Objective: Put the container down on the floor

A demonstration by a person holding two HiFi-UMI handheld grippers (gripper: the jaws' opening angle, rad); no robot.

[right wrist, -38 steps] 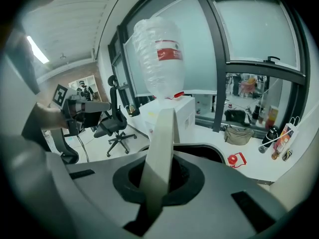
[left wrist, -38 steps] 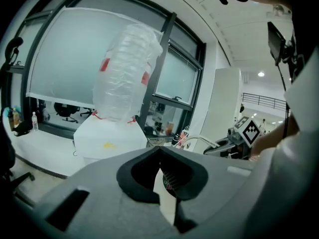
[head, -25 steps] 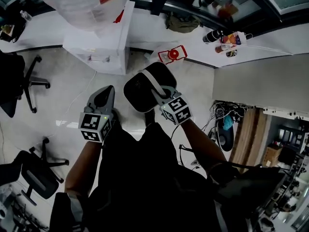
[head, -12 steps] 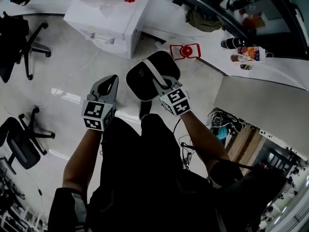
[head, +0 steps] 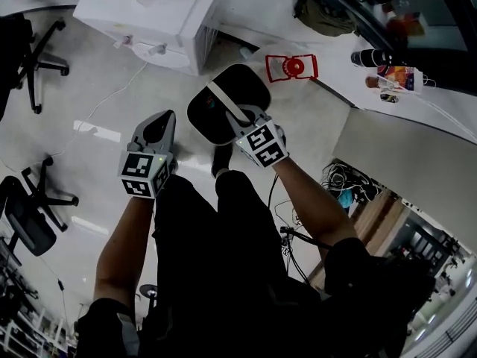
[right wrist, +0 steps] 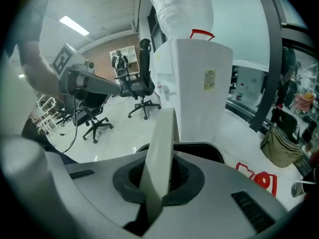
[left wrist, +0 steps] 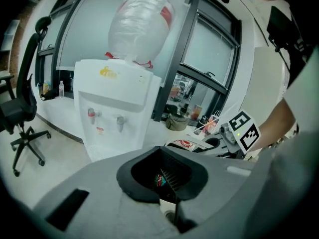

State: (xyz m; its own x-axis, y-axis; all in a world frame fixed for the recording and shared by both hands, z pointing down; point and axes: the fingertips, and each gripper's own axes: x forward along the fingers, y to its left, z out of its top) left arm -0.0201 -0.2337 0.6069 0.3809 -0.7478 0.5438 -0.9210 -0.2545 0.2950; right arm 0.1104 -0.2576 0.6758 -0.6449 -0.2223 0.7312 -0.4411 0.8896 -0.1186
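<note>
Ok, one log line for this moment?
step: carrying container | right gripper: shut on white handle | container: black, hanging by handle | left gripper: shut, empty, beside container

The container (head: 227,103) is at your 12 o'clock, with the water dispenser (head: 149,10) beyond it at 11. An office chair (head: 28,226) stands at 9.

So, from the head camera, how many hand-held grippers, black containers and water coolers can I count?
grippers: 2, the left gripper and the right gripper
container: 1
water cooler: 1
Total: 4
</note>
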